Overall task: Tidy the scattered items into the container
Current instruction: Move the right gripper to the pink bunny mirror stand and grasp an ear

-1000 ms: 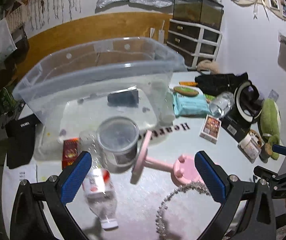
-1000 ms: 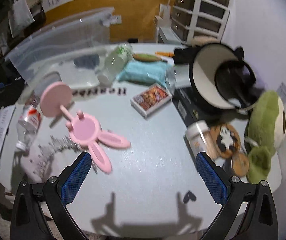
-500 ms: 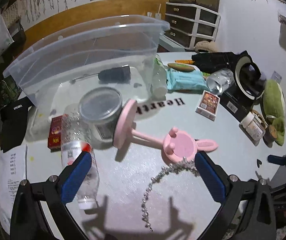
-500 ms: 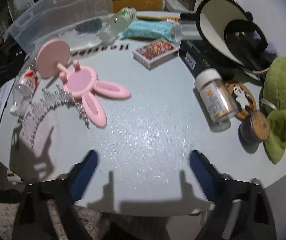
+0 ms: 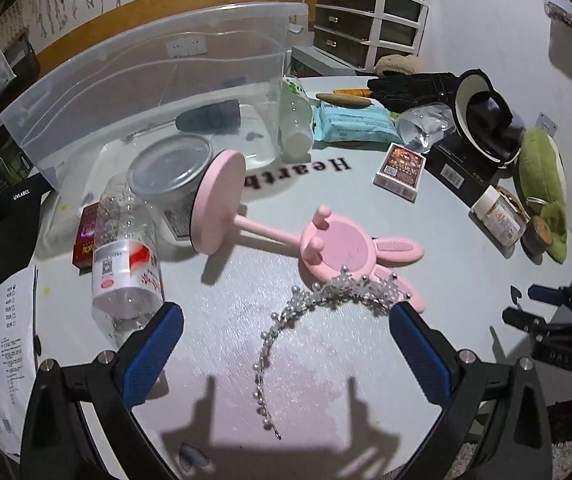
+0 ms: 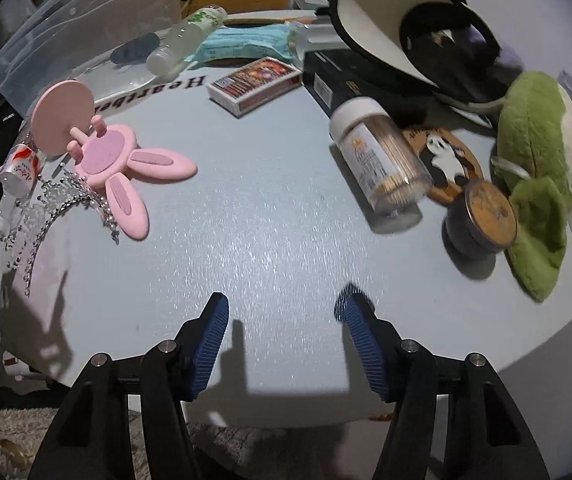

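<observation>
Both grippers have pulled back from the table in the last second. The left gripper [image 5: 286,344] is spread wide above the sparkly crown [image 5: 326,300]. The right gripper [image 6: 282,332] has narrowed but holds nothing. The clear bin [image 5: 146,80] sits far behind; most things lie outside it.

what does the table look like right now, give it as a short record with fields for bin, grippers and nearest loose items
bin: clear plastic bin at the table's far left, dark brush inside
left gripper: left gripper open, empty, above the beaded tiara
right gripper: right gripper open, empty, over bare table
loose nearby: pink bunny stand on its side, touching the tiara; crushed water bottle; toothpick jar
</observation>
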The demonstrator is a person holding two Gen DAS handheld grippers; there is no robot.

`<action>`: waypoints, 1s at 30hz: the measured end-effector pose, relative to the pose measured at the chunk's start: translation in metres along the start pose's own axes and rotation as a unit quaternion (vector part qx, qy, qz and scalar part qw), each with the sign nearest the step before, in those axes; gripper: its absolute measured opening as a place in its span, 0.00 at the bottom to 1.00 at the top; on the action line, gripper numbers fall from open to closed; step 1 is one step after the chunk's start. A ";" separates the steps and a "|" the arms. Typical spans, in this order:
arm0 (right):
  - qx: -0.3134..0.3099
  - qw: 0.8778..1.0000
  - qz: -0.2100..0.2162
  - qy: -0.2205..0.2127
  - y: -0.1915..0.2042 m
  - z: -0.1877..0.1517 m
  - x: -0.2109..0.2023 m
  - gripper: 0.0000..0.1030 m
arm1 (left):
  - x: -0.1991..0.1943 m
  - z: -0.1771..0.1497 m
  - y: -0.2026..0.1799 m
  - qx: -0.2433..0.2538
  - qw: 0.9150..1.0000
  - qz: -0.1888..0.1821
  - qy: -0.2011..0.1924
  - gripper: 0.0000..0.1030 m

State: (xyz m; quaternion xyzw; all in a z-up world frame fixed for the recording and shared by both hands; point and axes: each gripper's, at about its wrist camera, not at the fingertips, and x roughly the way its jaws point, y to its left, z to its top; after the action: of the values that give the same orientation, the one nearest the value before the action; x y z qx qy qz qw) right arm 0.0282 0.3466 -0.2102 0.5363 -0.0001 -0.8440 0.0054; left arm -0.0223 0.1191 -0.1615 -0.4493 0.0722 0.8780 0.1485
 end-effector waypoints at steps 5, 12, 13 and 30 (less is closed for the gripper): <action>-0.021 1.000 0.009 -0.008 0.003 0.009 0.004 0.60 | -0.002 -0.006 0.007 -0.012 1.000 0.002 0.006 1.00; -0.090 0.995 0.035 -0.023 0.045 0.040 0.020 0.60 | -0.005 -0.020 0.027 -0.044 0.999 0.020 0.016 1.00; -0.096 0.994 0.039 -0.025 0.049 0.045 0.022 0.60 | -0.006 -0.022 0.031 -0.050 0.998 0.024 0.017 1.00; -0.153 0.981 0.113 0.035 0.071 0.059 0.052 0.30 | -0.013 -0.041 0.058 -0.081 0.995 0.041 0.028 1.00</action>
State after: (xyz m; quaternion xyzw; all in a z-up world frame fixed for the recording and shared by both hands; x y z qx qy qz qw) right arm -0.0467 0.2745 -0.2317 0.5550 0.0687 -0.8087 0.1824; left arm -0.0027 0.0511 -0.1757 -0.4805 0.0231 0.8736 0.0731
